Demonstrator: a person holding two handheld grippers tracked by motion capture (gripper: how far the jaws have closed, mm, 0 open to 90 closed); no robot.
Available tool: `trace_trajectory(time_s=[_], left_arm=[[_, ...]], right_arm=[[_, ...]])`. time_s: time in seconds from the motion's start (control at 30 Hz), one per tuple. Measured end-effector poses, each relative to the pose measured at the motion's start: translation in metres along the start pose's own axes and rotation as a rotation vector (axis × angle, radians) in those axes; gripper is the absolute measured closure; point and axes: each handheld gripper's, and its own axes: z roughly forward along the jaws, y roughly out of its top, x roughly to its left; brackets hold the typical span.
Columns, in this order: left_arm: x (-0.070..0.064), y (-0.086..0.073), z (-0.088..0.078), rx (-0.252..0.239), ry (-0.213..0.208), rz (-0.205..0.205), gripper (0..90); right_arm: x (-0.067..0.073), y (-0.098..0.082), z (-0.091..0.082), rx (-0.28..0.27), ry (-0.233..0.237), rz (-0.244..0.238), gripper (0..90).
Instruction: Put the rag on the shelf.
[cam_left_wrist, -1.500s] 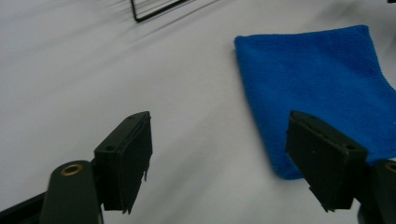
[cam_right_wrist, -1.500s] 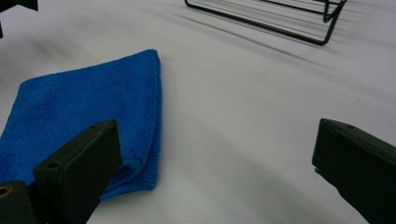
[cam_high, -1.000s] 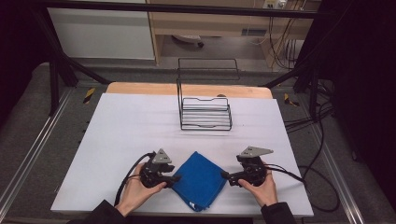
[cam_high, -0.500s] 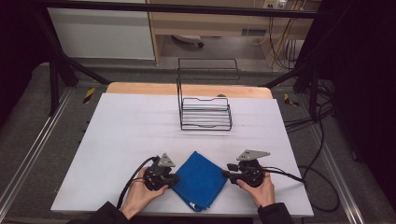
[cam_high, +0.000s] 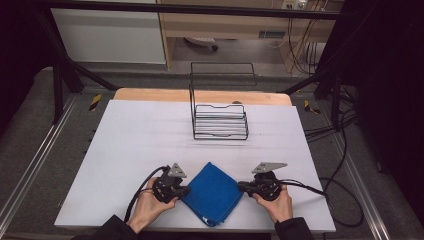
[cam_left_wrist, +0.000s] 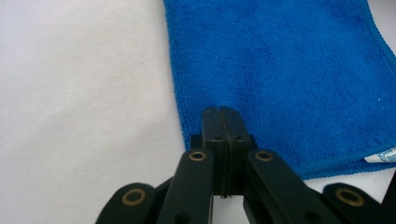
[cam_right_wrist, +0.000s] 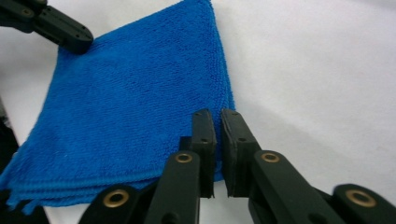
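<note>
A folded blue cloth lies flat near the table's front edge, between the two grippers. My left gripper is at the cloth's left edge. Its jaws are pressed together, with their tips over the cloth's border and no fabric seen between them. My right gripper is at the cloth's right corner. In the right gripper view my right gripper shows a narrow gap between the jaws, above the cloth edge. The left gripper touches the cloth's far corner there. A white label sticks out of the cloth.
A black wire rack stands at the middle back of the white table. Cables trail off the table's right side. A hand holds each gripper at the front edge.
Both grippers have edged slightly inward toward the cloth. The cloth itself has not moved.
</note>
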Motion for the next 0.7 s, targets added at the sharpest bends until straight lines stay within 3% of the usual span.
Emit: trace_trajectory(time_s=[0.13,0.23,0.33,0.43,0.5,0.7], left_arm=[[0.008,-0.001,-0.006,0.005,0.001,-0.003,90.0],[0.012,-0.003,-0.008,-0.014,-0.038,-0.019,90.0],[0.010,-0.004,-0.007,-0.072,-0.064,-0.026,89.3],[0.005,-0.004,-0.005,-0.078,-0.047,0.005,82.5],[0.003,-0.004,-0.004,-0.086,-0.036,0.017,73.3],[0.006,-0.005,-0.006,-0.098,-0.004,0.017,58.8]], right_arm=[[0.002,0.001,-0.002,0.009,0.022,0.023,87.2],[0.004,0.002,-0.001,0.026,0.026,0.033,87.1],[0.002,0.001,0.001,0.044,-0.035,0.033,83.1],[0.001,0.000,0.002,0.033,-0.079,0.011,72.8],[0.000,-0.002,0.005,0.033,-0.101,0.011,65.9],[-0.002,-0.006,0.011,0.060,-0.095,0.022,64.4]])
